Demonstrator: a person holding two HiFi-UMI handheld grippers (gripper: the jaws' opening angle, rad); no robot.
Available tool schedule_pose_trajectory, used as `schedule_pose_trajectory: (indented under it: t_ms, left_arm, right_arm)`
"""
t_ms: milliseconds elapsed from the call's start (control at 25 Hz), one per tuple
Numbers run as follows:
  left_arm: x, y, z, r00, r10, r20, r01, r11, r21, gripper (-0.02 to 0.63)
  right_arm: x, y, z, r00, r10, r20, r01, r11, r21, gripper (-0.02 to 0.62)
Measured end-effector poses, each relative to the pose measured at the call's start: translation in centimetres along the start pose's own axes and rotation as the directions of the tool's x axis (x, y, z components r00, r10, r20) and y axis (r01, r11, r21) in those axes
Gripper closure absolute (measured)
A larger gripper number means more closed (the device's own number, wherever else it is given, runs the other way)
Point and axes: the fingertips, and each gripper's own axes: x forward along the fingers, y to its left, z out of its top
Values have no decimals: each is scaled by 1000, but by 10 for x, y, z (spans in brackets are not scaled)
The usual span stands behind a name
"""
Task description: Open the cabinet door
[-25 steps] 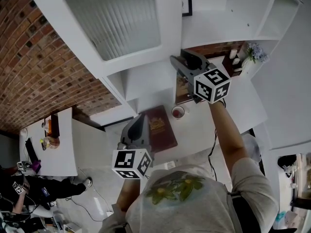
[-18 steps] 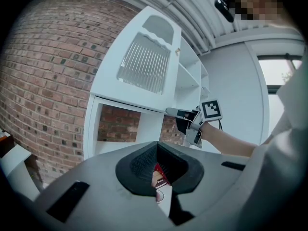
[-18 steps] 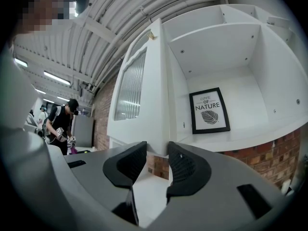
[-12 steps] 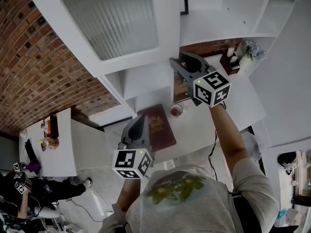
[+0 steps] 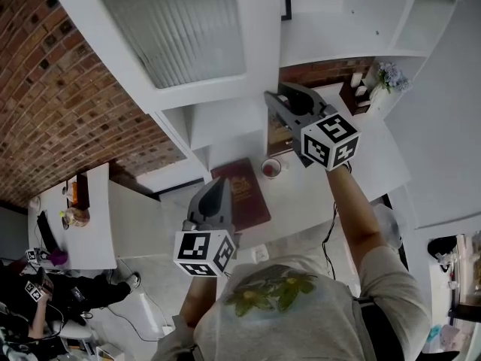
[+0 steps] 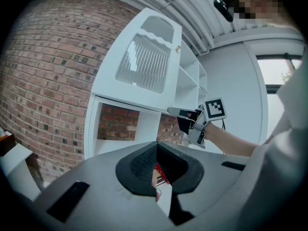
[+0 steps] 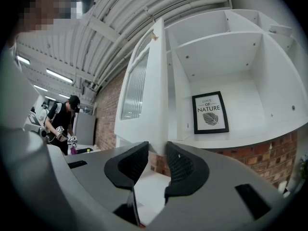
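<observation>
The white cabinet door with a ribbed glass pane stands swung out from the cabinet, also in the left gripper view and the right gripper view. My right gripper is held level at the door's lower free corner. Its jaws are closing with the door's edge between the pads. From the left gripper view, the right gripper reaches under that corner. My left gripper hangs lower, above the desk, shut on nothing.
A red book and a small cup lie on the white desk under the cabinet. A framed print stands in an open shelf. Flowers sit at the right. Another person stands far left by a side table.
My right gripper has shifted slightly at the door's lower corner. The left gripper has kept still.
</observation>
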Motion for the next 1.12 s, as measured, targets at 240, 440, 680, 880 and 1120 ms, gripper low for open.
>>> schedule_pose_trajectory:
  t_ms: [240, 440, 680, 880, 1120]
  left_arm:
    - [-4, -1, -1, 1000, 15, 3, -15, 1000, -2, 597]
    - [-6, -5, -1, 1000, 23, 6, -23, 1000, -1, 597]
    - [-11, -8, 0, 999, 35, 14, -35, 999, -1, 597]
    - [-15, -10, -4, 999, 41, 12, -41, 999, -3, 597]
    - [-19, -11, -6, 999, 47, 16, -47, 999, -7, 597]
  right_arm:
    - [-7, 7, 2, 1000, 7, 21, -7, 1000, 1, 474]
    - [-13, 11, 2, 1000, 23, 16, -23, 1000, 1, 480]
    - [-20, 18, 3, 999, 32, 23, -32, 999, 6, 485]
    - [-26, 25, 3, 999, 47, 23, -47, 999, 11, 491]
    - [-32, 32, 4, 998, 59, 28, -59, 998, 19, 497]
